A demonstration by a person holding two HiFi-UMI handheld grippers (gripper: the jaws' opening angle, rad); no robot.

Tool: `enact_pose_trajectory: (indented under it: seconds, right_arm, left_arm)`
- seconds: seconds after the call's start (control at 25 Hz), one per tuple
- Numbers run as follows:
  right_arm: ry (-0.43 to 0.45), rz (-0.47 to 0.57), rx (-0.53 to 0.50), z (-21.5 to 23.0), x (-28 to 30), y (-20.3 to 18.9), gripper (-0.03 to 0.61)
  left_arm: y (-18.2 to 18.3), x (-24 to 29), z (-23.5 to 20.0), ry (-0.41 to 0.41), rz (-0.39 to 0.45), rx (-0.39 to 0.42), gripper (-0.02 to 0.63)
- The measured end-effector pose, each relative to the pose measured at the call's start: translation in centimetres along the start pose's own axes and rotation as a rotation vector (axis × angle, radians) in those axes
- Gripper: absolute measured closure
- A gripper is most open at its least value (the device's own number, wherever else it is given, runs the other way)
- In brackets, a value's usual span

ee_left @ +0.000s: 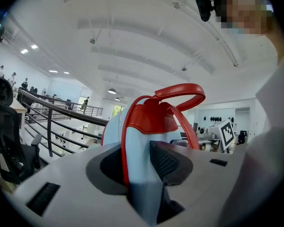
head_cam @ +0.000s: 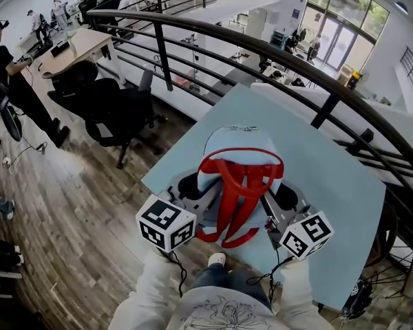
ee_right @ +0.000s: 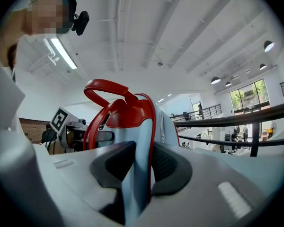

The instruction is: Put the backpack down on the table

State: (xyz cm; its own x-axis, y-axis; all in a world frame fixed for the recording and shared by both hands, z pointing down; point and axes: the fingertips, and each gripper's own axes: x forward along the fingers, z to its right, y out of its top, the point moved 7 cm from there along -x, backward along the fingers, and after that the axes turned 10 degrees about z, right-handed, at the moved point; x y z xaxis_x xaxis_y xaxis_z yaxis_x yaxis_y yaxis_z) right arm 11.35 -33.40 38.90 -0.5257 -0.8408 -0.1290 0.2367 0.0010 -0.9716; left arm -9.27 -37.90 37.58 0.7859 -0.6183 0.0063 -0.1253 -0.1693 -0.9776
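A light blue backpack (head_cam: 237, 150) with red straps and a red top handle stands upright between my two grippers, over the near part of the pale blue table (head_cam: 323, 163). Whether its bottom touches the tabletop I cannot tell. My left gripper (head_cam: 191, 188) is shut on the pack's left side. In the left gripper view, the backpack's (ee_left: 151, 119) fabric and a red strap edge are pinched between the left gripper's (ee_left: 139, 162) dark pads. My right gripper (head_cam: 283, 199) is shut on the pack's right side. In the right gripper view, the backpack's (ee_right: 132, 117) fabric is squeezed in the right gripper (ee_right: 143, 167).
A curved black railing (head_cam: 261, 47) runs behind the table. A black office chair (head_cam: 113, 112) stands on the wooden floor to the left. A person in black (head_cam: 7, 71) stands at the far left by a desk. My own shoe (head_cam: 217, 258) shows at the table's near edge.
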Motion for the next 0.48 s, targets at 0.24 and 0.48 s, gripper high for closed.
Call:
enact_pose_trajectory:
  seconds: [0.24, 0.48]
  right_arm:
    - [-0.02, -0.043, 0.023, 2.7, 0.0, -1.3, 0.465]
    - [-0.011, -0.11, 0.005, 4.9, 0.2, -2.7, 0.463]
  left_arm:
    - [-1.5, 2.7, -0.5, -0.009, -0.045, -0.003, 0.469]
    - [-3.3, 4.6, -1.2, -0.004, -0.078, -0.007, 0.469]
